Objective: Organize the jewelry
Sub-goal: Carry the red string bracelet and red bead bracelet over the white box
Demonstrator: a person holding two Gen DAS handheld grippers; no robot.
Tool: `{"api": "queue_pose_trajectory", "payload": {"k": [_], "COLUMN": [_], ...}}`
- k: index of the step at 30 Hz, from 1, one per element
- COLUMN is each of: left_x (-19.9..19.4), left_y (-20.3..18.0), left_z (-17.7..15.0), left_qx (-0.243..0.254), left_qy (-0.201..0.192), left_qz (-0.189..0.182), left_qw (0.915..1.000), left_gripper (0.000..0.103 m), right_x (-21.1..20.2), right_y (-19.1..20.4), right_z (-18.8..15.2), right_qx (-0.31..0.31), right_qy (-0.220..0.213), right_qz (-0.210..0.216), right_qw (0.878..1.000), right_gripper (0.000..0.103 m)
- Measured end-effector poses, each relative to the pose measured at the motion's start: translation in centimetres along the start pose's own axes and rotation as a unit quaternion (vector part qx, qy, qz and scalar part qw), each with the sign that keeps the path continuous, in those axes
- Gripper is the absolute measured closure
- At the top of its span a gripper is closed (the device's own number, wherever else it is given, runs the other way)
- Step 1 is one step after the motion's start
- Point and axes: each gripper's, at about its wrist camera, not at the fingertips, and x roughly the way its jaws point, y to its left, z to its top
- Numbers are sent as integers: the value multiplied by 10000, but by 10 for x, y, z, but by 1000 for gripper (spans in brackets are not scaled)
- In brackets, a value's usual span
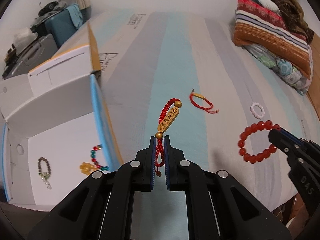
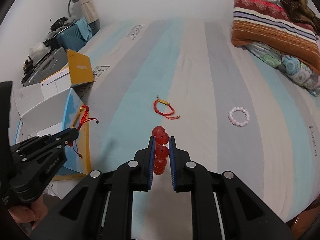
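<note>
My left gripper (image 1: pixel 159 140) is shut on a red braided bracelet with a gold tag (image 1: pixel 167 120), held above the striped bed just right of the open white box (image 1: pixel 60 132); it also shows in the right wrist view (image 2: pixel 81 118). My right gripper (image 2: pixel 162 140) is shut on a red bead bracelet (image 2: pixel 161 150), seen whole in the left wrist view (image 1: pixel 258 142). A thin red cord bracelet (image 2: pixel 165 109) and a white bead bracelet (image 2: pixel 239 117) lie on the bed ahead.
The box holds three bracelets: brown beads (image 1: pixel 44 170), yellow beads (image 1: pixel 86 168), red-green beads (image 1: pixel 97 158). Folded blankets (image 1: pixel 276 34) are stacked at the far right. Suitcases and clutter (image 1: pixel 50 30) stand beyond the bed at the left.
</note>
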Motion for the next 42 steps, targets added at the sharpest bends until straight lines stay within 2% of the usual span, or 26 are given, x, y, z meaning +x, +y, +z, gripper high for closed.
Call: {"api": "queue_pose_trajectory", "payload": {"k": [10,20,30,36,42], "left_x": [-39,-58,-59,-46,-41], "left_y": [53,131,212,244,267], "left_z": [3,-18,-48,-64,-71], "left_qx": [-321,-702,-1190,-1389,-1510], "left_qy": [-284,-318,-164,17,51], "left_qz": [210,503,793,880,893], "left_qw": [9989,9958,9896,9864,9845], "left_gripper": [96,95,95,95,95], "right_x": [-2,-7,5,25,31], "right_y": [57,129,200,236,257], "right_z": [11,17,9,0,-1], "right_qx": [-312,-769,-1107,-1262,-1265], "right_qy": [-97,-196,-44,179,113], "right_qz": [118,633,1090,1129,1061], "right_qw": [9994,9948,9879,9854,9862], "right_gripper": [90,90,90,90,90]}}
